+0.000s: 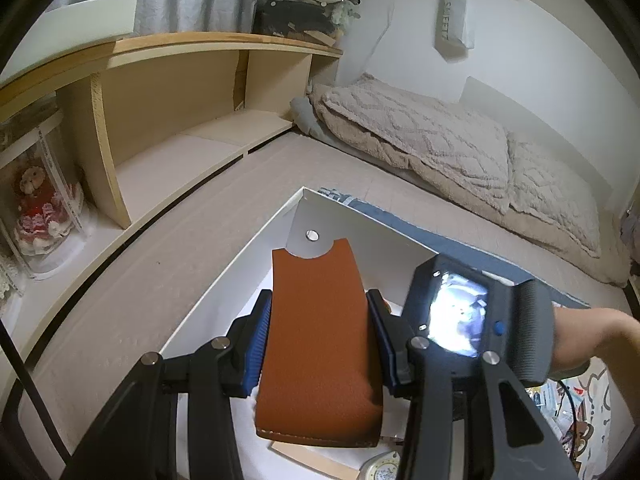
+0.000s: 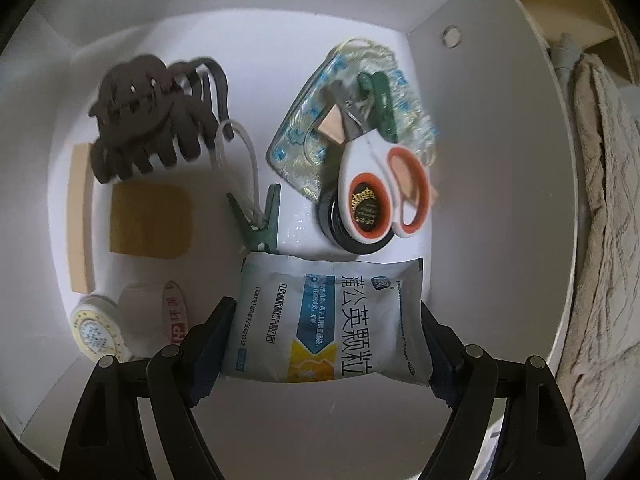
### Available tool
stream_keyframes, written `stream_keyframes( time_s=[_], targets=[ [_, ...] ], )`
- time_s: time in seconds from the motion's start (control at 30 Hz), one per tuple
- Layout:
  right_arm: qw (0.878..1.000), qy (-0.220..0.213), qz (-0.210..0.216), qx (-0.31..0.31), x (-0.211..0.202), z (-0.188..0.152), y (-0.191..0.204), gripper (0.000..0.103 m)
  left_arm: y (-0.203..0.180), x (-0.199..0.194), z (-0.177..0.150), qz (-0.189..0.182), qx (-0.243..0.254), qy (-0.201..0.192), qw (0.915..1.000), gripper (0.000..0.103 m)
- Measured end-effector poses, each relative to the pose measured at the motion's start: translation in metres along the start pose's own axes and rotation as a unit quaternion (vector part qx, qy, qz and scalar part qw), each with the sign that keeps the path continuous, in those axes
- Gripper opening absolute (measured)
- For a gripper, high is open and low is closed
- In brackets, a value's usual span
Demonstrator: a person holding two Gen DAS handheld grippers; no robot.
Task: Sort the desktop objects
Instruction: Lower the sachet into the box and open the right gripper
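Note:
My left gripper point(image 1: 318, 344) is shut on a brown leather pouch point(image 1: 318, 344) and holds it over the white box point(image 1: 240, 264). My right gripper point(image 2: 326, 334) is shut on a white and blue medicine sachet point(image 2: 326, 328) and holds it inside the white box point(image 2: 480, 160). In the box lie a brown hair claw point(image 2: 156, 116), white and orange scissors point(image 2: 384, 184), a patterned pouch point(image 2: 360, 108), green clips point(image 2: 260, 220), a black round tin point(image 2: 360, 220), a tan pad point(image 2: 150, 220) and a small round tin point(image 2: 96, 328). The right gripper's body point(image 1: 460, 312) shows in the left wrist view.
A wooden shelf unit point(image 1: 180, 100) stands at the far left with a doll in a clear case point(image 1: 36, 208). A beige blanket point(image 1: 460, 152) lies on the bed to the right. The blanket also shows beside the box in the right wrist view point(image 2: 600, 200).

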State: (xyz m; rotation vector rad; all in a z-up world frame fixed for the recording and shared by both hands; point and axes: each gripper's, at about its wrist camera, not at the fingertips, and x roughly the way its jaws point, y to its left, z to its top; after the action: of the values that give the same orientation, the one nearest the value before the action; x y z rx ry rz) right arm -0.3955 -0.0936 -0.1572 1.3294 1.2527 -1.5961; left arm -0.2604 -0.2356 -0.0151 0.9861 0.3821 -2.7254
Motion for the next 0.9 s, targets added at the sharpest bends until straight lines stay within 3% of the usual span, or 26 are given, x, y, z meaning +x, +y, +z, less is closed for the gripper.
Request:
stream_keyframes(
  time_s=[0.27, 0.33, 0.43, 0.57, 0.73, 0.9],
  targets=[
    [1.000, 0.015, -0.003, 0.003, 0.004, 0.002, -0.004, 0.089, 0.001, 0.000, -0.001, -0.001, 0.004, 0.000, 1.0000, 0.046],
    [1.000, 0.013, -0.002, 0.004, 0.002, -0.001, -0.006, 0.089, 0.001, 0.001, 0.000, 0.003, 0.008, -0.005, 1.0000, 0.046],
    [1.000, 0.009, -0.011, 0.006, -0.001, -0.005, -0.008, 0.098, 0.003, 0.003, 0.000, 0.002, 0.007, -0.005, 1.0000, 0.046],
    [1.000, -0.003, -0.017, 0.012, -0.011, -0.010, -0.013, 0.098, 0.006, 0.004, 0.001, -0.013, -0.006, -0.002, 0.9999, 0.046],
    [0.998, -0.045, -0.025, 0.035, -0.040, -0.021, -0.024, 0.098, 0.003, 0.005, 0.000, -0.014, -0.002, -0.002, 0.9999, 0.046],
    [0.989, -0.121, -0.023, 0.085, -0.084, -0.045, -0.031, 0.098, -0.002, 0.010, -0.001, -0.024, 0.002, 0.007, 0.9997, 0.046]
  ],
)
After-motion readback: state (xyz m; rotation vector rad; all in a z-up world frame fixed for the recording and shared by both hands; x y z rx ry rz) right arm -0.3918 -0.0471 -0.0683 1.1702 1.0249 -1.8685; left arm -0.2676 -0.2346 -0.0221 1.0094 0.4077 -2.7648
